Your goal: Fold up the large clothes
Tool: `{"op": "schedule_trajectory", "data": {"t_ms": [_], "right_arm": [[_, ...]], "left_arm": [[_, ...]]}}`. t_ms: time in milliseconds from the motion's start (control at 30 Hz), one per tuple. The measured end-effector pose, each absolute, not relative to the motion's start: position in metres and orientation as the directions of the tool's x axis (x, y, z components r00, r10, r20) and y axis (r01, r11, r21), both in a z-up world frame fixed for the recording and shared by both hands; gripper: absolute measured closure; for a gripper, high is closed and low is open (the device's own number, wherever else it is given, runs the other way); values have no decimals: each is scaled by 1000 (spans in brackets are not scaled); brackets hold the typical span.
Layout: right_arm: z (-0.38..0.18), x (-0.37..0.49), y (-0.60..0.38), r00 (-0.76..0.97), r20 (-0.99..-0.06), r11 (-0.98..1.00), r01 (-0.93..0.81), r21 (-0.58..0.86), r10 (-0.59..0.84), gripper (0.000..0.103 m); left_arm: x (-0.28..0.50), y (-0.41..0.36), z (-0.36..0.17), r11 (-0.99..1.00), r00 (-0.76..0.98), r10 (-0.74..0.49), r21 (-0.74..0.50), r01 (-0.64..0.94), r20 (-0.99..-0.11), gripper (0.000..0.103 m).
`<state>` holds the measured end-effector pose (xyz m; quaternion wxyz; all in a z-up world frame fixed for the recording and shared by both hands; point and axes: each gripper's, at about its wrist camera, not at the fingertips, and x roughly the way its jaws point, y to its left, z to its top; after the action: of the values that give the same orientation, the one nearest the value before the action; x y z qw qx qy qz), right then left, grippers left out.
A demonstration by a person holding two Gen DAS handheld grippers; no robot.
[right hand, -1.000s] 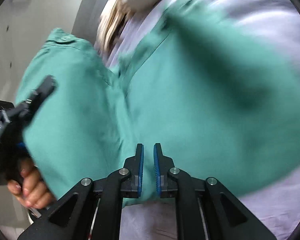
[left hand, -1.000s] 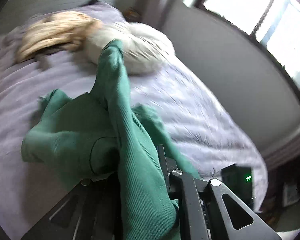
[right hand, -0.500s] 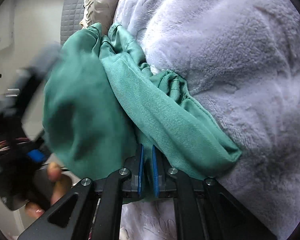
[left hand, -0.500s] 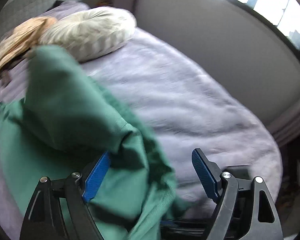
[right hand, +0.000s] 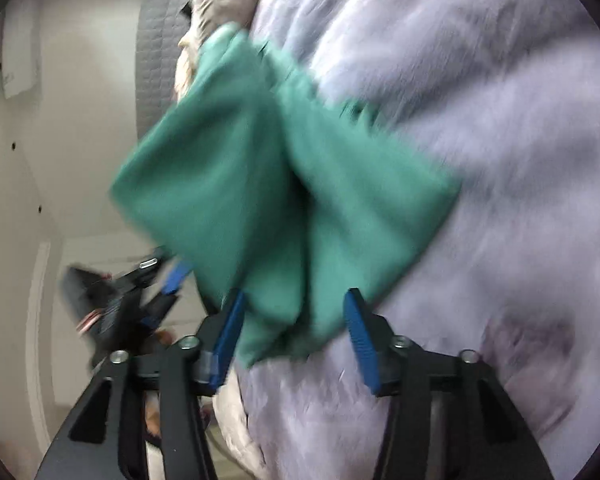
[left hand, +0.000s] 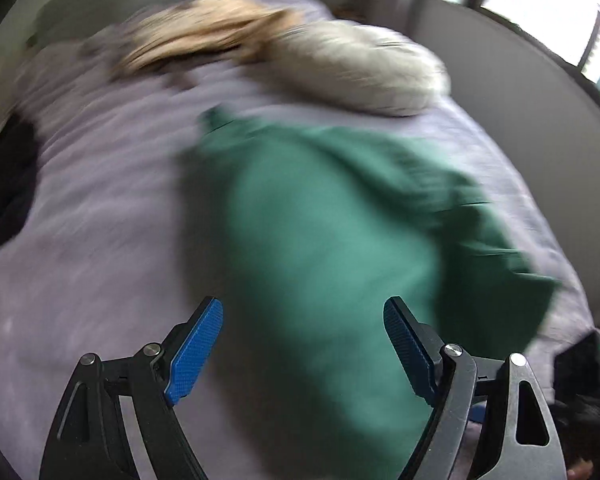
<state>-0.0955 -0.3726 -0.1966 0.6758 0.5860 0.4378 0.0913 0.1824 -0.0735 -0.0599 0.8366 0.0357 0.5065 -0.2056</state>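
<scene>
A large green garment (left hand: 332, 240) lies in loose folds on the lavender blanket (left hand: 100, 200) of a bed, blurred in both views. My left gripper (left hand: 300, 320) hovers over its near end, jaws wide open and holding nothing. In the right wrist view the garment (right hand: 268, 176) hangs over the bed's edge. Its lower corner sits between the blue pads (right hand: 228, 332) of my right gripper (right hand: 294, 332). Those jaws are opening and the pads do not press the cloth. The left gripper (right hand: 164, 280) shows blurred at the left, a hand behind it.
A cream ribbed pillow (left hand: 364, 76) and a tan fluffy item (left hand: 204, 36) lie at the bed's head. A grey wall (left hand: 520, 100) under a window runs along the right. A padded grey headboard (right hand: 156, 60) and white wall (right hand: 60, 140) stand left of the blanket (right hand: 480, 120).
The right gripper, shut on the green cloth before, has spread its jaws and let go. The left gripper, open since half a second ago, has swung over the garment, which has dropped onto the bed.
</scene>
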Motion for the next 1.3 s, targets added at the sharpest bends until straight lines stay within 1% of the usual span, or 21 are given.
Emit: {"op": "schedule_trajectory", "data": {"t_ms": [167,233,267,300,333,400,467,600,667,700,733,767,800,900,1033,1100,1133,1167,1200,1267,1300], "right_arm": [[-191,-88,-320,544,-482,335,352,874,686,35],[-195,-61,-305,563,-450,304,338,891,693,36],[-196,-51,-300,569,-448,301,337,892,690,43],[-196,-41,-294,570,-451,309,333,891,687,76],[-194,-32,-288,558,-463,330,327,885,689,85],[-183,-23,-274,552,-444,351,272,896,705,87],[-178,-22,-261,530,-458,382,254,889,713,89],[-214,-31,-249,485,-502,360,359,861,716,89],[-216,-34,-253,485,-475,310,383,870,734,88],[-208,-33,-255,466,-492,340,375,863,735,78],[-198,-33,-257,438,-533,399,363,842,724,51],[-183,-36,-263,411,-597,488,346,801,689,37],[-170,-40,-269,417,-631,540,327,776,654,26],[-117,-52,-302,497,-732,711,282,644,466,26],[-59,-47,-324,588,-772,844,265,467,242,26],[-48,-31,-331,577,-799,893,252,372,170,26],[-54,-23,-333,551,-821,907,252,336,151,34],[-63,-14,-336,513,-848,914,266,306,134,50],[-74,-11,-336,487,-859,911,265,315,155,100],[-96,-27,-339,453,-876,905,281,319,169,100],[-108,-32,-348,430,-893,905,317,284,129,100]], "left_arm": [[169,-34,-82,949,372,-245,-142,283,-895,19],[162,-27,-84,950,360,-239,-140,279,-902,19],[158,-23,-83,949,360,-238,-138,282,-902,19],[156,-24,-82,948,365,-240,-137,286,-900,19],[155,-23,-79,948,371,-242,-136,289,-897,19],[153,-17,-76,946,386,-248,-136,295,-889,19],[153,-17,-80,946,378,-240,-128,297,-894,19],[148,-24,-96,946,346,-213,-105,306,-914,19],[144,-25,-97,942,348,-230,-118,315,-909,19],[144,-25,-96,941,353,-236,-122,316,-905,19],[143,-25,-95,940,358,-239,-123,318,-903,19],[143,-24,-94,940,360,-240,-123,320,-902,19],[143,-24,-92,939,364,-242,-123,321,-900,19],[144,-26,-85,937,377,-255,-131,323,-890,19],[146,-36,-81,932,381,-274,-146,333,-883,19],[145,-43,-83,929,371,-281,-155,336,-885,19],[144,-47,-85,926,361,-286,-160,341,-888,19],[142,-51,-87,923,352,-288,-161,349,-890,19],[140,-53,-90,921,346,-287,-158,356,-893,19],[135,-56,-99,916,332,-281,-150,371,-900,19],[132,-56,-103,914,326,-287,-155,375,-901,18]]}}
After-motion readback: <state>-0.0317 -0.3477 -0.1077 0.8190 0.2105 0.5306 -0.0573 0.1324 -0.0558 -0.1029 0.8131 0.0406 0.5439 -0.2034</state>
